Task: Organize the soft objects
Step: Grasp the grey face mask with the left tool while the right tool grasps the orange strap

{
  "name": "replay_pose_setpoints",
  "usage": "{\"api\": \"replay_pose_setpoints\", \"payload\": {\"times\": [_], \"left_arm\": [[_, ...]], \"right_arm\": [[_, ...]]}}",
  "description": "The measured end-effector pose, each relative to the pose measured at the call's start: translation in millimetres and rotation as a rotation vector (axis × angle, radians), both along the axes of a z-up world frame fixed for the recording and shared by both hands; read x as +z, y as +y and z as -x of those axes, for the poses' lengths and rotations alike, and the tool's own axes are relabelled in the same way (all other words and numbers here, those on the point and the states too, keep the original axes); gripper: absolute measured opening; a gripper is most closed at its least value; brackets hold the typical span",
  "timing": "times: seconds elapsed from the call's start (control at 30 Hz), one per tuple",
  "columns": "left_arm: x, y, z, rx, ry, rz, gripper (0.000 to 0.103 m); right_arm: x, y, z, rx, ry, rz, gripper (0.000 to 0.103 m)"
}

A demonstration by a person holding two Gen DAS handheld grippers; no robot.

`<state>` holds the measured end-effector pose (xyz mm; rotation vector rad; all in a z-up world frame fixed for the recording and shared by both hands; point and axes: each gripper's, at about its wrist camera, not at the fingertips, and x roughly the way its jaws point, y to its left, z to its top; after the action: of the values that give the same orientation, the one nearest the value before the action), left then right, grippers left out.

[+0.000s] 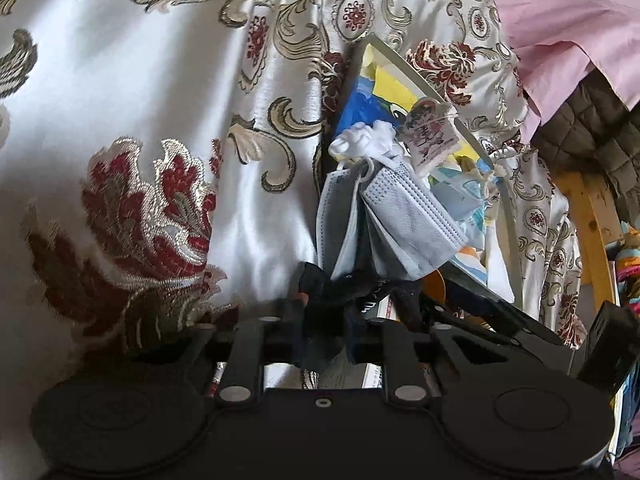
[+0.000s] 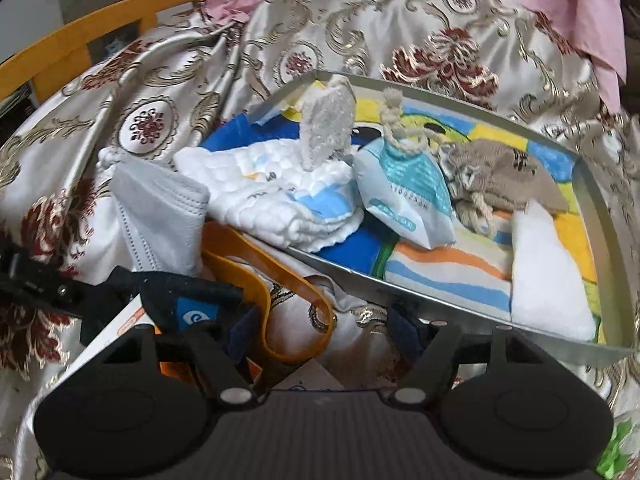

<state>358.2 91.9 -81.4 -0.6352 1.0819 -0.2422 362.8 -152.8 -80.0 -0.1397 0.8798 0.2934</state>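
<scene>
Tilting downward, left tool [image 1: 340, 320] pinches dark cloth [image 1: 324, 304] — right tool [image 2: 320, 332] gapes, empty.

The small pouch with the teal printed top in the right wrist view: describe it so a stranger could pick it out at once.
Find the metal tray lined with a bright striped towel on the floral satin cloth. Near its middle lies the pouch, white with a teal printed top and a knotted rope tie. The quilted white cloth to its left and the tan drawstring bag to its right lack that teal.
</scene>
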Motion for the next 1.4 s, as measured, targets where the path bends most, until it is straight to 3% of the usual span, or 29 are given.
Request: {"api": "replay_pose_setpoints", "payload": {"times": [0.07, 0.17, 0.37, 0.57, 0.83, 1.13, 1.4], "left_arm": [[0, -1, -1, -0.001, -0.006, 0.0, 0.008], [1, -1, -1, -0.003, -0.018, 0.021, 0.005], [8, -4, 2, -0.021, -0.071, 0.014, 0.002], [30, -6, 9, -0.037, -0.196, -0.024, 0.001], [47, -3, 14, -0.042, -0.258, 0.023, 0.001], [72, -13, 35, -0.122, -0.347, 0.076, 0.001], [86, -34, 65, -0.228, -0.471, 0.06, 0.001]], "right_arm": [[-1, 2, -3, -0.007, 0.018, -0.012, 0.058], [-2, 5, -2, -0.008, 0.039, -0.047, 0.043], [-2, 5, 4, -0.04, 0.028, -0.064, 0.034], [2, 13, 17, -0.033, -0.029, -0.032, 0.018], [22, 19, 40, -0.037, -0.13, 0.036, 0.011], [47, -2, 79, -0.056, -0.221, 0.085, 0.011], [63, -34, 131, -0.112, -0.282, 0.021, 0.011]]}}
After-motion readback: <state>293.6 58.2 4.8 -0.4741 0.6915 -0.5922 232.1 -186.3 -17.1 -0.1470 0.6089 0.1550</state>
